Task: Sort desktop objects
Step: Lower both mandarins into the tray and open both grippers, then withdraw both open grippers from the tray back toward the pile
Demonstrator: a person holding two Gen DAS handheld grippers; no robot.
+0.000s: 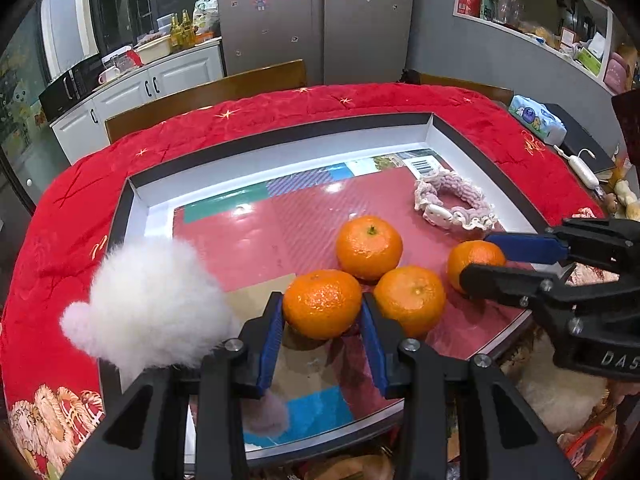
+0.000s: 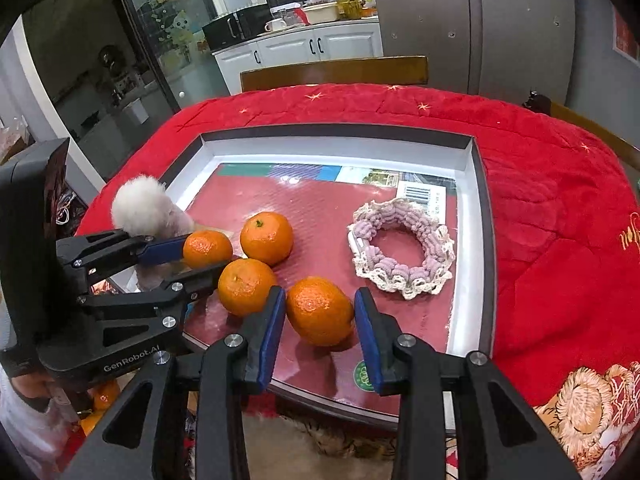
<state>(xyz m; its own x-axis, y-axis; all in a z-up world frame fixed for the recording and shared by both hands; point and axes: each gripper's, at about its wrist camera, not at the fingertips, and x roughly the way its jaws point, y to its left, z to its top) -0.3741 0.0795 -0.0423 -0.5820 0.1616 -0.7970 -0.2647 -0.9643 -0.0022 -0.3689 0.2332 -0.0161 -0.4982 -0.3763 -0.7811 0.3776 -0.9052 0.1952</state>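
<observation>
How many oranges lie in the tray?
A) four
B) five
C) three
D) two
A: four oranges lie in the tray, one between the left tongs, one between the right tongs, and two more between those.

a red quilted cloth [image 1: 280, 112] covers the table. behind it stand wooden chair backs [image 1: 208, 92], a grey steel fridge [image 1: 320, 12] with magnets, white cabinets [image 2: 312, 46] bearing a black microwave [image 2: 236, 26] and bottles, and a cluttered wall shelf [image 1: 532, 20].
</observation>
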